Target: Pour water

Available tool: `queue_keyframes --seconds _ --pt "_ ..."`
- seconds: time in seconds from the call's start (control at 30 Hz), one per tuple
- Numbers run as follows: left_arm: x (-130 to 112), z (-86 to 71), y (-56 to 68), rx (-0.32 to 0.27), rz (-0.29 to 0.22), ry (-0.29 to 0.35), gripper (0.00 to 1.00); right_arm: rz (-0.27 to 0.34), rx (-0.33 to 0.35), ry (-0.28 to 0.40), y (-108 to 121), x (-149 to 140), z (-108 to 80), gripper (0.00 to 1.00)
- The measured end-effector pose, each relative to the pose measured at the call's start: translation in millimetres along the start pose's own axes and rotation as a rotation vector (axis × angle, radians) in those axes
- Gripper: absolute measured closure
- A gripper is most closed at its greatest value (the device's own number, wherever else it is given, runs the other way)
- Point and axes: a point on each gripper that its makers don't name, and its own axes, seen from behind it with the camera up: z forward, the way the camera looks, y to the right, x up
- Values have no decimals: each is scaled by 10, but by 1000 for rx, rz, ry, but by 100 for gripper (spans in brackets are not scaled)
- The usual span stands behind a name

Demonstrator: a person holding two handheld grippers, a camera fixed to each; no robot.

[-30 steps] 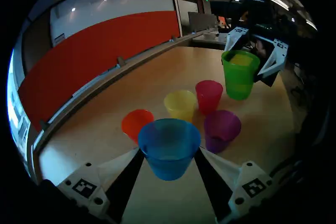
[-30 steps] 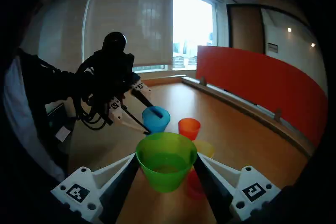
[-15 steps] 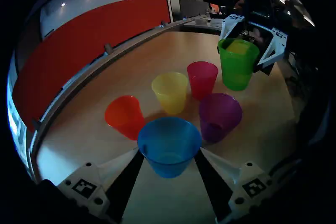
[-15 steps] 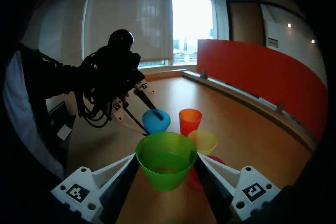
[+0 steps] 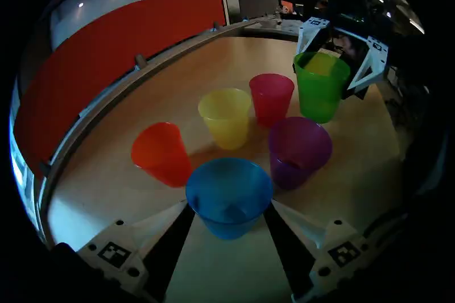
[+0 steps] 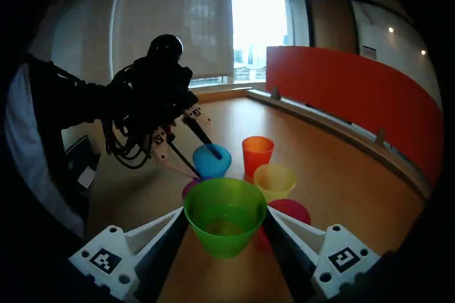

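Green cup (image 6: 225,229), prob. some water

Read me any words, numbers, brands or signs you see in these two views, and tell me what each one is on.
No text can be read.
The square markers on the left gripper and right gripper: black-and-white patterns, no letters.
The blue cup and green cup: no print seen.
The small wall plate: too small to read.

4 cups (image 5: 226,115) crowd the table (image 5: 352,155).
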Motion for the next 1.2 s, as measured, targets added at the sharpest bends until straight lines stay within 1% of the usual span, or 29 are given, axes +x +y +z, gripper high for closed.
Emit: queue_keyframes --seconds 0.17,0.57,0.87,1.2 --pt "-6 7 -6 -7 -13 3 16 5 2 -11 -4 -69 24 10" --pt "-162 34 45 -14 -6 -21 17 1 9 -42 -28 -231 84 10" --pt "-174 34 41 -20 -14 -21 16 1 7 -62 -13 -326 112 9" --pt "-211 38 67 -24 -10 -35 17 -6 14 -88 -31 -459 155 9"
